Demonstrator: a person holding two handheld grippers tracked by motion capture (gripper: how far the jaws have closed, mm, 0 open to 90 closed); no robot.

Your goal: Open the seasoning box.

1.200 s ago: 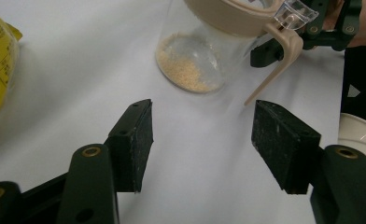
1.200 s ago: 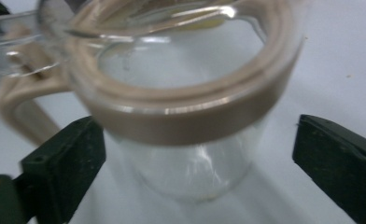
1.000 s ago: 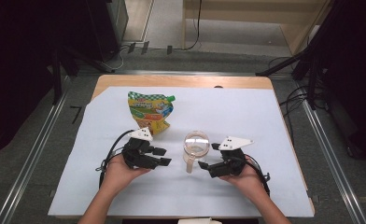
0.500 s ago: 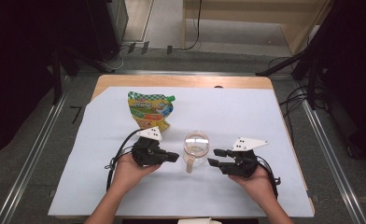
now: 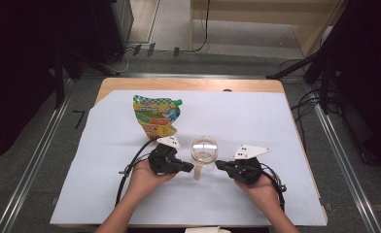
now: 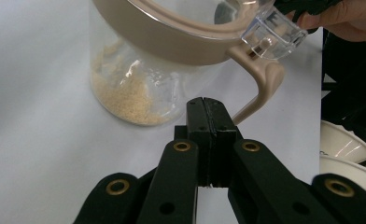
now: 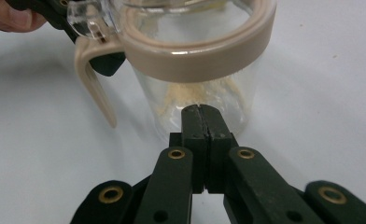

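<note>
A clear glass jar (image 5: 204,148) with a beige rim and handle stands upright on the white sheet, with pale grains (image 6: 125,98) lying in its bottom. My left gripper (image 5: 189,167) is shut on nothing, its tip just left of the jar's handle (image 6: 260,88). From the other side my right gripper (image 5: 218,165) points at the jar and is also shut on nothing. In the left gripper view the closed gripper (image 6: 208,105) sits just short of the jar (image 6: 139,88). In the right gripper view the closed gripper (image 7: 201,112) nearly touches the glass wall (image 7: 195,93).
A green and yellow refill pouch (image 5: 155,115) lies flat behind the jar to the left. The white sheet (image 5: 256,116) covers most of the wooden table. White bowls (image 6: 344,149) sit past the table edge in the left gripper view.
Both grippers have closed in on the jar from either side: the left one slid right toward the handle, and the right one came in from the right.
</note>
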